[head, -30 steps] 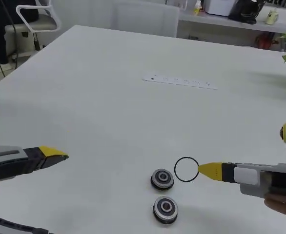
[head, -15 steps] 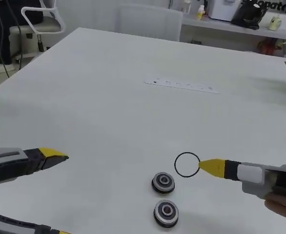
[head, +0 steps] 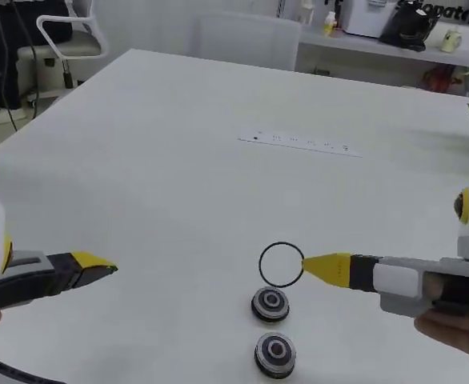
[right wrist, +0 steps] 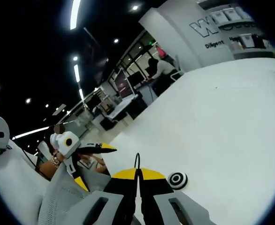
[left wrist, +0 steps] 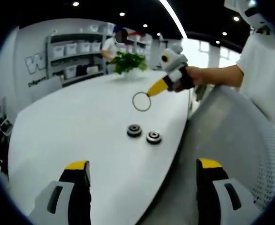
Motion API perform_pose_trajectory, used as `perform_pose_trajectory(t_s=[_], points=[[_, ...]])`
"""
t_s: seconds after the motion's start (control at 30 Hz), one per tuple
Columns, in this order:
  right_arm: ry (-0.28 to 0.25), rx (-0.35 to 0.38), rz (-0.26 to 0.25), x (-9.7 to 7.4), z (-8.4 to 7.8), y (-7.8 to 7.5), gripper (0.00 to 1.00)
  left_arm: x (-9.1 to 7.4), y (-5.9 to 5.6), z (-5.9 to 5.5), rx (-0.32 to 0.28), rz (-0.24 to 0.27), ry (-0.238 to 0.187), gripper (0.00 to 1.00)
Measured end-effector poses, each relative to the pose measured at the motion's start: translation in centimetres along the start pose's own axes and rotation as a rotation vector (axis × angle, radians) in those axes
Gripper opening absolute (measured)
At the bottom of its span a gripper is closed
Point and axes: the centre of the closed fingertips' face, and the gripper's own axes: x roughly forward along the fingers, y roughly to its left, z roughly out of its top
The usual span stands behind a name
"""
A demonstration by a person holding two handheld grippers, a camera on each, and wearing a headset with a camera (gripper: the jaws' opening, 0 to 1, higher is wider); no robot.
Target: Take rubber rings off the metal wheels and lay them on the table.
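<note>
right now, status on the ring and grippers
Right gripper shut on rubber ring, above table. Left gripper open, holding nothing. Two metal wheels beside ring.

Two metal wheels sit on the table (head: 178,160) close to its near edge, the farther wheel (head: 270,304) just behind the nearer wheel (head: 275,354), and one loose rubber ring (head: 282,243) is just beyond them. There are two grippers, the left gripper (head: 106,266) toward the table's left edge and the right gripper (head: 305,266) toward its right edge. One flat marked strip (head: 300,140) lies toward the far edge, and the head view shows two chairs, a corner chair (head: 62,36) off the far left corner and a second chair (head: 246,40) at the far edge.
</note>
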Motion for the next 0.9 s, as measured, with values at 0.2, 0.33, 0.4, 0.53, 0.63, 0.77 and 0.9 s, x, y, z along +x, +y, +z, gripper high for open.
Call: perform_pose_trajectory(t_s=[0.2, 0.33, 0.4, 0.53, 0.63, 0.77, 0.9], points=[[0.047, -0.039, 0.042, 1.3, -0.2, 1.2, 0.0, 0.0, 0.2, 0.1, -0.006, 0.007, -0.006, 0.95], [0.077, -0.05, 0.072, 2.5, -0.2, 1.9, 0.0, 0.0, 0.2, 0.0, -0.009, 0.007, -0.004, 0.95], [0.089, -0.047, 0.078, 3.1, -0.2, 2.1, 0.0, 0.0, 0.2, -0.1, -0.01, 0.005, -0.004, 0.95], [0.132, -0.059, 0.087, 4.3, -0.6, 2.5, 0.0, 0.0, 0.2, -0.1, -0.013, 0.004, -0.002, 0.95], [0.148, -0.078, 0.1, 5.1, -1.2, 2.9, 0.0, 0.0, 0.2, -0.2, -0.013, 0.005, 0.001, 0.95], [0.192, -0.078, 0.094, 6.1, -2.8, 2.8, 0.0, 0.0, 0.3, -0.2, -0.02, 0.009, -0.002, 0.95], [0.227, -0.086, 0.069, 6.5, -4.4, 2.1, 0.0, -0.1, 0.3, -0.1, -0.039, 0.008, -0.02, 0.95]])
